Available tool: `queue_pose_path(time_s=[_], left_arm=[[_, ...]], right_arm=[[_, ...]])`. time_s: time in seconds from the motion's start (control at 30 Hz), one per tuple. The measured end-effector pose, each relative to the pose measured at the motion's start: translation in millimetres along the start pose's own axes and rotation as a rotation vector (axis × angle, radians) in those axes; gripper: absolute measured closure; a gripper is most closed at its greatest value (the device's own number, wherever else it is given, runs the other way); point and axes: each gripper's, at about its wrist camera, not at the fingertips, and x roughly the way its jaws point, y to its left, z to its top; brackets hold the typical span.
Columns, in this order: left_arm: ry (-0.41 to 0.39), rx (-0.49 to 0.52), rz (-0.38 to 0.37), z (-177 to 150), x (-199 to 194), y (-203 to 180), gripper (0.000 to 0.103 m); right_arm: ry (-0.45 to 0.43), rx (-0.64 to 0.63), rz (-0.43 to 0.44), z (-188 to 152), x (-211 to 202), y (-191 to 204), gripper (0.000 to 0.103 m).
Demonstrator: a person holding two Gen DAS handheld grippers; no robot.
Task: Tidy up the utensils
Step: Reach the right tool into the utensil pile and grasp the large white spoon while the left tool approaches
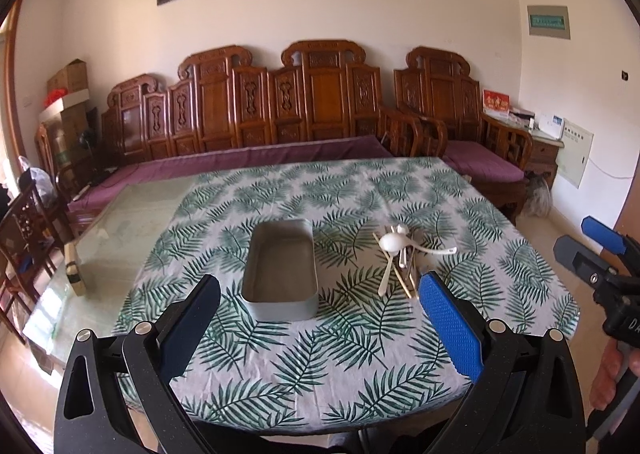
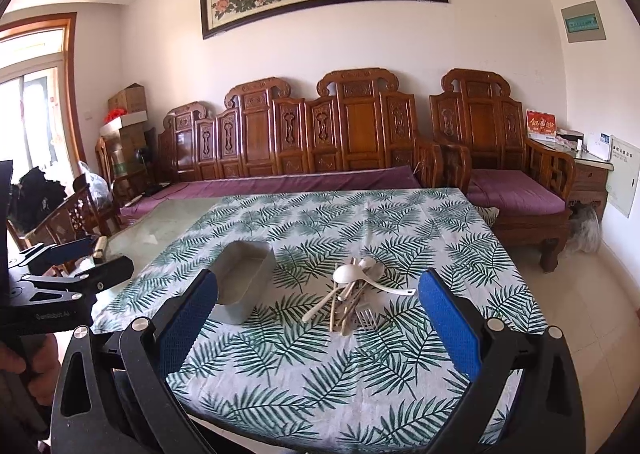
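Both claws hang wide open above the near edge of the table, gripping nothing. In the left wrist view the left gripper (image 1: 320, 310) frames a grey tin (image 1: 281, 270) at frame centre, with the heap of utensils (image 1: 404, 258) just right of it on the leaf-print cloth (image 1: 320, 374). The right gripper (image 2: 320, 310) frames that heap.

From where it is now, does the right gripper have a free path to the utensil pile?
Probably yes: the right gripper is open, the utensil pile lies ahead between its fingers, only bare tablecloth between.
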Motion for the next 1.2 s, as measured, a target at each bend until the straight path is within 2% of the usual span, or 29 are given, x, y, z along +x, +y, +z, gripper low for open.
queue_pose_path(time_s=[0.23,0.47,0.8,0.9,1.07,1.2], left_arm=[[0.055,0.004,-0.022,-1.4,40.7,0.6,0.007],[0.114,0.007,-0.053,7.2,81.0,-2.6,0.007],[0.185,0.013,-0.112,19.3,140.0,-11.5,0.007],[0.205,0.015,-0.137,20.0,155.9,-15.7,0.007],[0.246,0.033,-0.173,20.2,185.0,-25.2,0.013],[0.299,0.035,-0.193,14.3,208.8,-29.8,0.017]], right_arm=[[0.045,0.008,0.0,-0.6,34.0,-23.8,0.005],[0.115,0.024,0.012,-0.2,73.9,-41.1,0.017],[0.229,-0.018,-0.001,-0.6,134.7,-66.8,0.034],[0.266,-0.035,0.001,-1.1,155.3,-76.7,0.034],[0.336,-0.079,0.015,-5.4,199.8,-92.7,0.036],[0.398,-0.101,0.044,-14.0,239.5,-102.6,0.043]])
